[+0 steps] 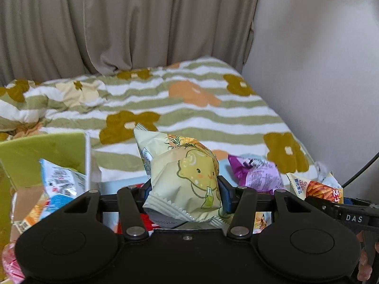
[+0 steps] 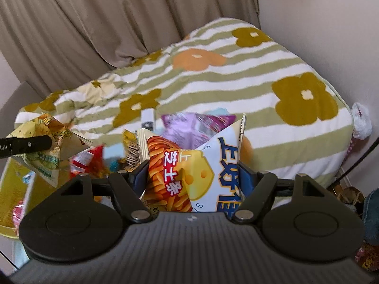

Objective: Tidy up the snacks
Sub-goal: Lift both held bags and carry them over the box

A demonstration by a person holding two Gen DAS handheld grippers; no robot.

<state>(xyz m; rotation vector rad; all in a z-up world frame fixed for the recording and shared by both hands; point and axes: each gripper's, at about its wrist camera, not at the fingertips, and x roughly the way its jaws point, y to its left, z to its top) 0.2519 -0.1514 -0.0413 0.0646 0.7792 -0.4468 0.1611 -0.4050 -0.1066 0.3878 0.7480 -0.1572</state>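
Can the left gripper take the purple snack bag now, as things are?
Probably not: the left gripper is already shut on the pale yellow snack bag, so nothing grips the purple snack bag beside it.

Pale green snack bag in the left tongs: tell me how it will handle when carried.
The pale green snack bag looks puffed and creased, so probably light and crushable. Its glossy film may slip. The left tongs pinch its middle, so both ends likely flop.

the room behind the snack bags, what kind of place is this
Most likely a bedroom. A bed with a striped, flowered duvet fills the background, a beige curtain hangs behind it, and a plain wall runs along its side.
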